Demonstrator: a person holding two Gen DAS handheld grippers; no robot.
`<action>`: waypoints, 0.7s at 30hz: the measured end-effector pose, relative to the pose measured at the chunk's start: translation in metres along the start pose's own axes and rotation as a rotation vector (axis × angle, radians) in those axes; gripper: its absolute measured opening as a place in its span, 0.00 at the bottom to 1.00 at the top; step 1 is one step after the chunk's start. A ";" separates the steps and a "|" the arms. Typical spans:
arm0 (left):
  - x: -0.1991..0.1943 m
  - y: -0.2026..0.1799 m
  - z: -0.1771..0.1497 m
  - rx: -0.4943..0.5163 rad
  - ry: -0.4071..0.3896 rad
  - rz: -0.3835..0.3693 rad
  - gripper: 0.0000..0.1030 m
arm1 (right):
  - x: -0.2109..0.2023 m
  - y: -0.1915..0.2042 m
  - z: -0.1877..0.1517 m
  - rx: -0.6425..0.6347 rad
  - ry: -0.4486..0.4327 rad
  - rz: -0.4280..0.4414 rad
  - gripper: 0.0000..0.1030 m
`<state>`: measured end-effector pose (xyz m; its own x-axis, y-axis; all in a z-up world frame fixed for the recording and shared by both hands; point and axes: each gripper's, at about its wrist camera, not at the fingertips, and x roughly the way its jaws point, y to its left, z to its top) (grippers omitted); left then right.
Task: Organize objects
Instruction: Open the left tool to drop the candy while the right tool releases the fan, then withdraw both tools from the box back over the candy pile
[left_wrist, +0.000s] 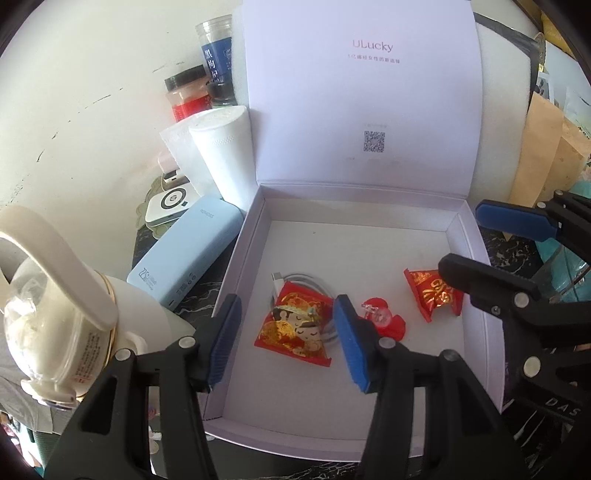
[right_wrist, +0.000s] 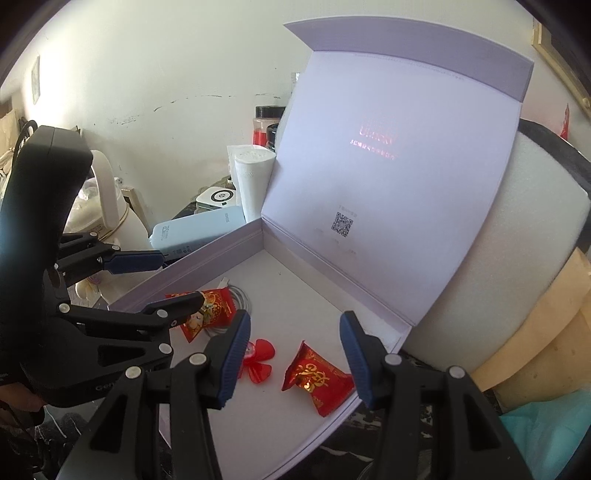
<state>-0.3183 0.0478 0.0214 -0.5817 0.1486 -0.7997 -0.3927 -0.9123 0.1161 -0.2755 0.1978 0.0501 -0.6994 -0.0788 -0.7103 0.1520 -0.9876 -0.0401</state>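
An open pale lilac box (left_wrist: 332, 413) (right_wrist: 207, 262) with its lid upright holds a red cartoon packet (left_wrist: 293, 326) (right_wrist: 214, 306) lying on a white cable (left_wrist: 306, 280), a small red flower trinket (left_wrist: 384, 317) (right_wrist: 260, 363), and a red gold-lettered packet (left_wrist: 434, 291) (right_wrist: 317, 380). My left gripper (left_wrist: 286, 339) is open and empty above the cartoon packet. My right gripper (right_wrist: 295, 360) is open and empty above the trinket and the gold-lettered packet; it also shows in the left wrist view (left_wrist: 476, 243) at the box's right edge.
Left of the box lie a light blue power bank (left_wrist: 184, 251) (right_wrist: 195, 230), a white charger puck (left_wrist: 166, 206), white tissue packs (left_wrist: 221, 147), jars (left_wrist: 188, 96) and a cream kettle (left_wrist: 55, 306). White foam (right_wrist: 498, 258) and brown cardboard (right_wrist: 535, 332) stand right.
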 end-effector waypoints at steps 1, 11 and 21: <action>-0.004 0.000 0.000 -0.003 -0.004 0.000 0.50 | -0.004 0.000 0.000 0.003 -0.007 -0.002 0.49; -0.046 0.001 -0.007 -0.024 -0.039 0.013 0.53 | -0.047 0.008 0.000 -0.006 -0.062 -0.012 0.53; -0.082 -0.002 -0.018 -0.034 -0.074 0.029 0.60 | -0.087 0.014 -0.005 -0.004 -0.099 -0.032 0.58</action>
<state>-0.2569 0.0306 0.0766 -0.6437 0.1485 -0.7508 -0.3510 -0.9290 0.1171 -0.2090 0.1914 0.1074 -0.7693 -0.0606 -0.6360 0.1314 -0.9892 -0.0647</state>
